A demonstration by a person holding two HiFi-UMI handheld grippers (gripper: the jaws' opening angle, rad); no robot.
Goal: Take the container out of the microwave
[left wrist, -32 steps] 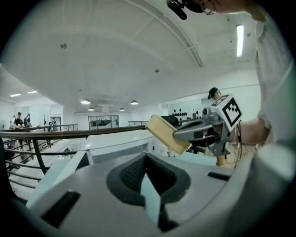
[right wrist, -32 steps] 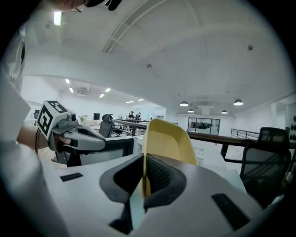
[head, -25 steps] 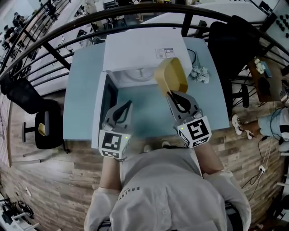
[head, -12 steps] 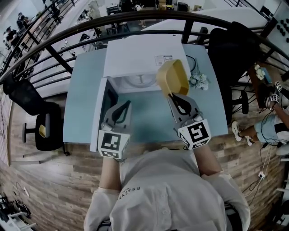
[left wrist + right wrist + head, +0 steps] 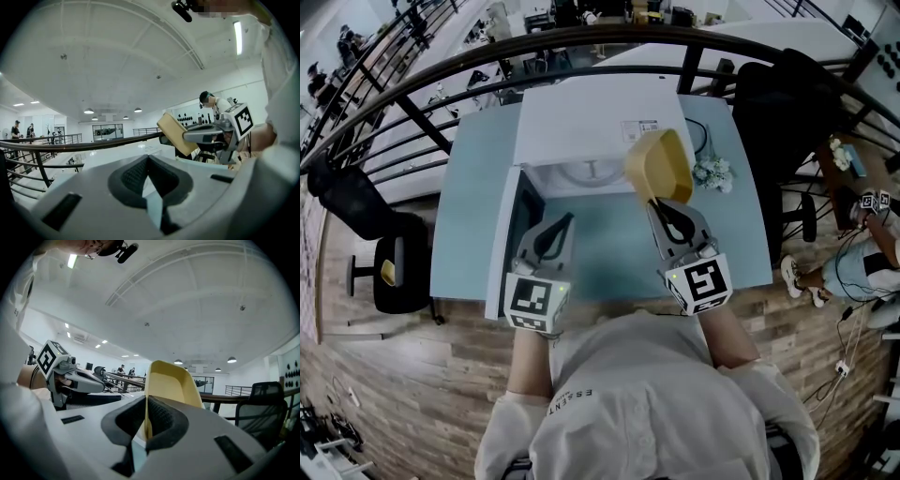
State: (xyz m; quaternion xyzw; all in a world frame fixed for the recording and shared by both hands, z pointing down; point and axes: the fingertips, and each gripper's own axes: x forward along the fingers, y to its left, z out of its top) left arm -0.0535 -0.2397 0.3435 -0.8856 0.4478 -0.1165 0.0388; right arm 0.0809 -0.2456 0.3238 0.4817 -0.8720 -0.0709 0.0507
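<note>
**Yellow plastic container [image 5: 658, 167] held clear of the microwave, right gripper [image 5: 654, 199] clamped on its rim**

The rectangular container hangs tipped on its side above the light-blue table [image 5: 609, 253], just in front of the open white microwave [image 5: 591, 117]. In the right gripper view its hollow [image 5: 171, 380] shows only bare yellow walls. The right gripper's [image 5: 146, 401] jaws are pinched on the thin wall of the container, one pad on each face. The left gripper [image 5: 569, 217] is over the table beside the swung-out microwave door [image 5: 504, 234], its jaws [image 5: 148, 157] pressed together on nothing and touching neither container nor microwave.
</note>
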